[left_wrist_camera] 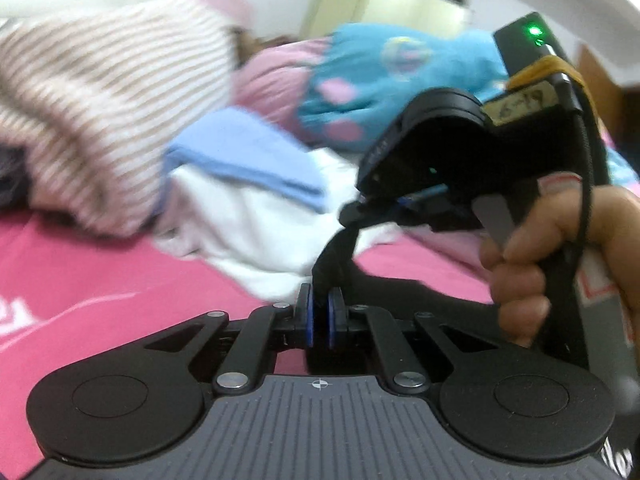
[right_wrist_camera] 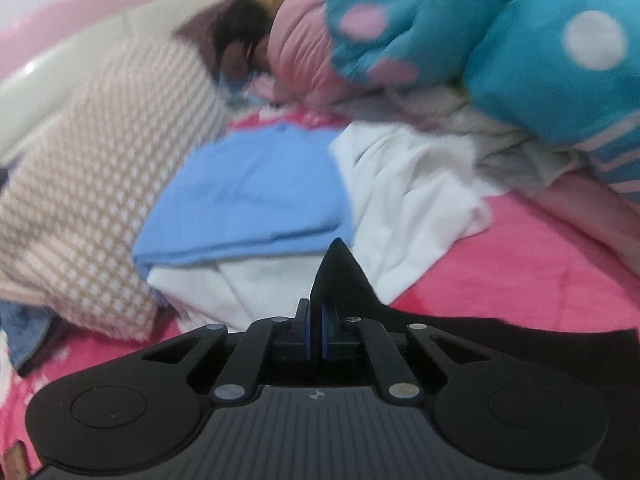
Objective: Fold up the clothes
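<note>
A thin black garment [right_wrist_camera: 500, 332] of soft cloth is pinched at 2 places and is being taken up from the pink bedcover [right_wrist_camera: 520, 264] for folding. In the left wrist view, the left gripper [left_wrist_camera: 320, 314] is closed to a narrow slit, and a twisted strip of the black cloth rises from between its blue pads [left_wrist_camera: 309, 312] toward the right gripper [left_wrist_camera: 352, 210], which hangs just ahead and above, held by a hand [left_wrist_camera: 560, 264]. In the right wrist view, the right gripper's jaws are likewise nearly shut, with a pointed peak of black cloth standing up from between them and the rest of the garment spread low to the right of the jaws. The step in hand is judged to be the first grasp of 2 edges or corners; which part of the garment is pinched cannot be told, since both views are blurred. Beyond the jaws lie a folded light-blue cloth [right_wrist_camera: 256, 196] on a white cloth [right_wrist_camera: 408, 192], and left of them a striped beige-and-white pillow [right_wrist_camera: 100, 200]. Next, the 2 grips would probably need to be drawn apart, so that the cloth is stretched flat before a fold is laid.
</note>
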The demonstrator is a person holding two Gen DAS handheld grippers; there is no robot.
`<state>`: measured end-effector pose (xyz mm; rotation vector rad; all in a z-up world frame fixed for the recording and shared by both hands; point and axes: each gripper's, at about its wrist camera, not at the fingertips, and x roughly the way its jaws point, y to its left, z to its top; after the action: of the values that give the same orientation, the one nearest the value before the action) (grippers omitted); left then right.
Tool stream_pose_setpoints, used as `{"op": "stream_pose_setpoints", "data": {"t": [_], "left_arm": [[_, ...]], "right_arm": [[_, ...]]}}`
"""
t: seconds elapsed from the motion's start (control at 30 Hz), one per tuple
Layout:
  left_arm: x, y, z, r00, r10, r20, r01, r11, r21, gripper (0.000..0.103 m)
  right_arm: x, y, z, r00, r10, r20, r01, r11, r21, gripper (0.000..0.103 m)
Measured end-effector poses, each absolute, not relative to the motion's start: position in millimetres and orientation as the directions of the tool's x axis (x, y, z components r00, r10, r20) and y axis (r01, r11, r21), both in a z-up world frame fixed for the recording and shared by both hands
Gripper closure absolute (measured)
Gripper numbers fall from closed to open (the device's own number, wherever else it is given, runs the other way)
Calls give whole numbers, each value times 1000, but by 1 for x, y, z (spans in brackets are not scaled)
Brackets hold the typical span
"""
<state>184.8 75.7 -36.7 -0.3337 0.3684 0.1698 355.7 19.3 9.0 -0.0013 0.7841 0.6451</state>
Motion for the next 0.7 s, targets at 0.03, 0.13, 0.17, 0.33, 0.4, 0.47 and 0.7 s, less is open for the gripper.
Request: {"op": "stream_pose_setpoints", "data": {"t": [0.03, 0.13, 0.17, 0.33, 0.4, 0.47, 0.7], "left_arm": [[183, 69, -33, 927, 79, -368, -187, 945, -270, 98], [187, 50, -26, 940, 3, -342, -86, 970, -227, 98], [187, 44, -25, 940, -21, -339, -58, 974, -220, 98], [191, 18, -31, 932, -107, -347, 55, 986, -157, 98], [194, 9, -37, 920, -138, -367, 97, 987, -128, 98], [193, -1, -43, 907, -166, -386, 133, 985, -110, 98], [200, -15, -57, 866, -228, -444, 200, 974, -109, 98]], "right_arm": [[355, 7, 15, 540, 549, -638, -531, 810, 248, 100], [351, -30, 27, 574, 561, -597, -501, 817, 286, 100], [349, -42, 30, 586, 560, -585, -490, 820, 294, 100], [344, -100, 23, 642, 522, -562, -416, 852, 317, 100], [342, -120, 14, 654, 503, -565, -376, 864, 334, 100], [340, -138, 3, 664, 485, -569, -335, 873, 354, 100], [333, -178, -31, 686, 449, -572, -237, 882, 408, 100]]}}
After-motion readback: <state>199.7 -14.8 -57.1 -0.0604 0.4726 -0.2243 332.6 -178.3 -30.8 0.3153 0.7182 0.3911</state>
